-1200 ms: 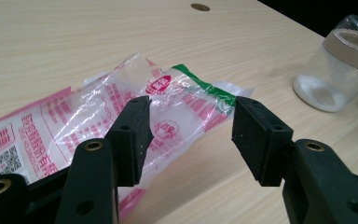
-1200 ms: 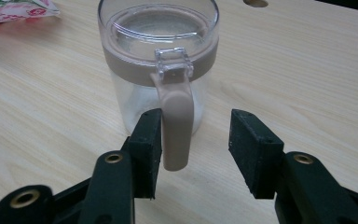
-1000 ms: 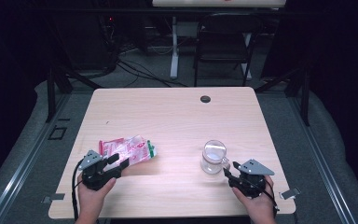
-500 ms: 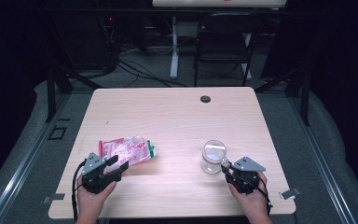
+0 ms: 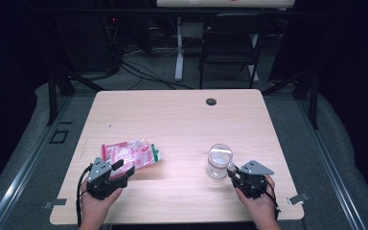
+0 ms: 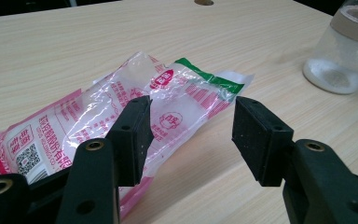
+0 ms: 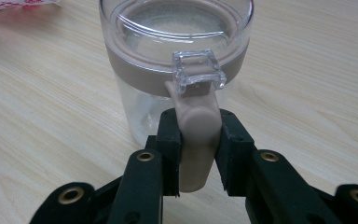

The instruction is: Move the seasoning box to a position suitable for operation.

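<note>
A clear jar (image 5: 219,160) with a beige collar and a little white powder inside stands at the front right of the table. My right gripper (image 5: 232,171) is beside it. In the right gripper view, the right gripper (image 7: 197,126) has just been closing and is shut on the jar's beige latch tab (image 7: 196,144), below the clear clasp. A pink, white and green plastic pouch (image 5: 129,154) lies flat at the front left. My left gripper (image 5: 123,168) stands open at the pouch's near edge. In the left gripper view, the left gripper (image 6: 191,121) hangs just above the pouch (image 6: 98,112) without pinching it.
The light wooden table (image 5: 182,120) has a black round grommet (image 5: 211,101) near its far edge. A dark chair (image 5: 230,43) and cables stand on the floor beyond. The jar (image 6: 345,51) also appears at the upper right of the left gripper view.
The right gripper's jaws have closed onto the jar's latch tab and the hand edged slightly toward the jar. The left gripper and the pouch have stayed put.
</note>
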Motion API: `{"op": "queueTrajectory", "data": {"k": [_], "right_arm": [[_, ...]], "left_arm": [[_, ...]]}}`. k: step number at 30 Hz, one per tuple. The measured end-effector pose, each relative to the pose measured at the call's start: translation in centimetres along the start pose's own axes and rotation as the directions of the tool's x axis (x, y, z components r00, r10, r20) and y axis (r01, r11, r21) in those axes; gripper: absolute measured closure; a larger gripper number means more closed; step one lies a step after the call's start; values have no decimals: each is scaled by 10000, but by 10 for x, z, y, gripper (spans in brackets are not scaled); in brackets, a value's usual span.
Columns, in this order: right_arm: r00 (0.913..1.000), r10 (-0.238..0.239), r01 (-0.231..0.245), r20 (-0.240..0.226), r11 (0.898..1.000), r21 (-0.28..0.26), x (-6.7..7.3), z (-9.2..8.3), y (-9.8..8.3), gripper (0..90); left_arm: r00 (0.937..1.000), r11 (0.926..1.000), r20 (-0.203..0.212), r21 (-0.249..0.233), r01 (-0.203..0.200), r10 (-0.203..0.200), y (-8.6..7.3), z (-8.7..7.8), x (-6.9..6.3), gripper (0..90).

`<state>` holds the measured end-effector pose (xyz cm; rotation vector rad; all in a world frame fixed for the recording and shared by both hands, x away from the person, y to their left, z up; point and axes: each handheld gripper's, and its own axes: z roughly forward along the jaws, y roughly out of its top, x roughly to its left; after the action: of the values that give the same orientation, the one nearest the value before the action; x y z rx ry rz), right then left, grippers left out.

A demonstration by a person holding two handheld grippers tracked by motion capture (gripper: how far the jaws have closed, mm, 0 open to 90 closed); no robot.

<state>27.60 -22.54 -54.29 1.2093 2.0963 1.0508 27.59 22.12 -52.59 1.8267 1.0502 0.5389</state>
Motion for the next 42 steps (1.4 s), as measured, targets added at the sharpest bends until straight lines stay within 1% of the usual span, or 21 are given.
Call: {"op": "queueTrajectory", "data": {"k": [8, 13, 22, 23, 24, 25, 28, 29, 30, 31, 32, 33, 34, 35, 36, 37, 38, 39, 40, 41, 42], "right_arm": [[9995, -125, 126, -299, 9999, 12, 3, 0, 1, 730], [9982, -380, 378, -471, 9993, -57, 7, 0, 2, 730], [9918, -654, 649, -1097, 9979, -82, 15, 2, 4, 731], [9918, -654, 649, -1097, 9979, -82, 15, 2, 4, 731], [9878, -682, 672, -1403, 9977, -119, 18, 3, 4, 731], [9853, -753, 743, -1534, 9972, -122, 20, 4, 4, 731], [9786, -932, 917, -1837, 9957, -167, 27, 6, 6, 731], [9786, -932, 917, -1837, 9957, -167, 27, 6, 6, 731], [9698, -1137, 1124, -2157, 9935, -184, 33, 8, 7, 731], [9651, -1204, 1178, -2323, 9927, -252, 35, 9, 7, 731], [9552, -1383, 1356, -2616, 9904, -284, 38, 9, 7, 731], [9486, -1497, 1468, -2789, 9887, -314, 40, 9, 7, 731], [9390, -1649, 1611, -3019, 9862, -376, 43, 9, 8, 731], [9390, -1649, 1611, -3019, 9862, -376, 43, 9, 8, 731], [9288, -1821, 1778, -3226, 9831, -430, 46, 9, 8, 731], [9125, -2035, 1969, -3549, 9789, -551, 52, 9, 7, 730], [9061, -2152, 2088, -3642, 9763, -574, 54, 10, 8, 729], [9042, -2228, 2162, -3644, 9745, -594, 54, 10, 8, 728], [9050, -2254, 2180, -3608, 9740, -618, 54, 10, 8, 727], [9079, -2277, 2195, -3519, 9735, -636, 53, 10, 8, 726], [9079, -2277, 2195, -3519, 9735, -636, 53, 10, 8, 726]], "left_arm": [[9999, 10000, 91, -17, -78, 78, 0, 1, -2, 471], [9998, 9999, 134, -10, -136, 137, 0, 2, -3, 471], [9995, 9997, 197, 37, -228, 227, 1, 2, -5, 471], [9995, 9997, 197, 37, -228, 227, 1, 2, -5, 471], [9995, 9997, 208, 39, -234, 233, 1, 2, -5, 472], [9995, 9997, 217, 5, -240, 240, 1, 3, -6, 472], [9995, 9997, 224, -45, -225, 226, 1, 3, -7, 472], [9995, 9997, 224, -45, -225, 226, 1, 3, -7, 471], [9994, 9997, 238, -53, -246, 247, 1, 4, -7, 472], [9994, 9997, 243, -54, -256, 258, 1, 4, -7, 472], [9993, 9996, 247, -58, -262, 263, 1, 4, -7, 472], [9993, 9996, 253, -54, -271, 272, 1, 4, -8, 472], [9993, 9996, 253, -54, -271, 272, 1, 4, -8, 472], [9993, 9996, 251, -54, -272, 273, 1, 4, -8, 472], [9993, 9996, 258, -14, -281, 281, 1, 4, -8, 472], [9992, 9996, 257, -3, -290, 290, 1, 4, -8, 472], [9992, 9996, 255, -16, -293, 293, 1, 4, -8, 472], [9992, 9995, 250, -17, -308, 308, 1, 4, -8, 471], [9992, 9995, 247, -16, -324, 325, 1, 4, -9, 471], [9991, 9994, 248, -11, -334, 334, 1, 4, -9, 471], [9991, 9994, 248, -11, -334, 334, 1, 4, -9, 471]]}}
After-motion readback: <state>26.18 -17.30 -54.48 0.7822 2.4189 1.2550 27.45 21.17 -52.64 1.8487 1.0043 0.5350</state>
